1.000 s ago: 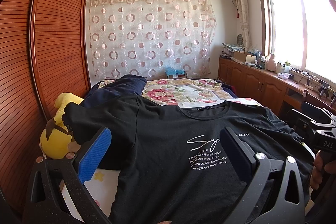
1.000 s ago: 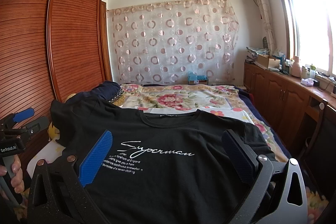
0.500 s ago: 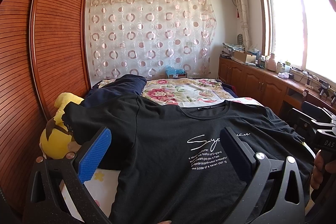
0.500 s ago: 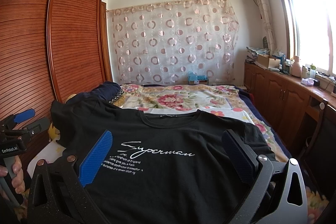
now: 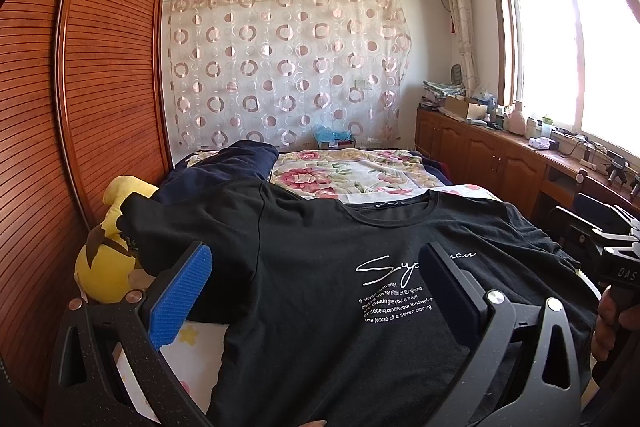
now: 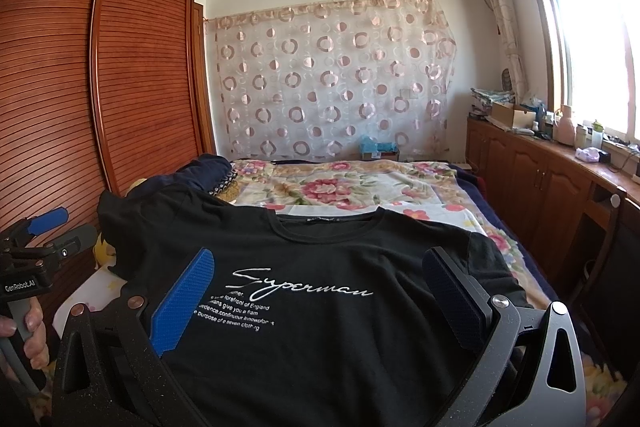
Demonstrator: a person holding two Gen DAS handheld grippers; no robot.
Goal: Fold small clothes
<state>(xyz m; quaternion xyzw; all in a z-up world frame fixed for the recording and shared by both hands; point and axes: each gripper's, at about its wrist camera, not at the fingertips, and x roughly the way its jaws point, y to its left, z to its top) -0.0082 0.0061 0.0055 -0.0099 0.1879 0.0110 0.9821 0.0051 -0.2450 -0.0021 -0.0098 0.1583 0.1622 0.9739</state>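
A black T-shirt [image 5: 312, 267] with white "Superman" script lies spread flat, front up, on the bed, collar away from me. It also shows in the right wrist view [image 6: 320, 287]. My left gripper [image 5: 314, 261] is open and empty, held above the shirt's left half. My right gripper [image 6: 318, 265] is open and empty, held above the shirt's chest print. The left gripper also shows at the left edge of the right wrist view [image 6: 48, 231], and the right gripper at the right edge of the left wrist view [image 5: 616, 251].
A yellow plush toy [image 5: 106, 267] lies at the shirt's left sleeve. A dark blue garment [image 5: 224, 167] lies behind it. The floral bedspread [image 6: 340, 187] stretches beyond. A wooden wardrobe [image 5: 80, 107] stands on the left, a low cabinet [image 6: 540, 179] with clutter on the right.
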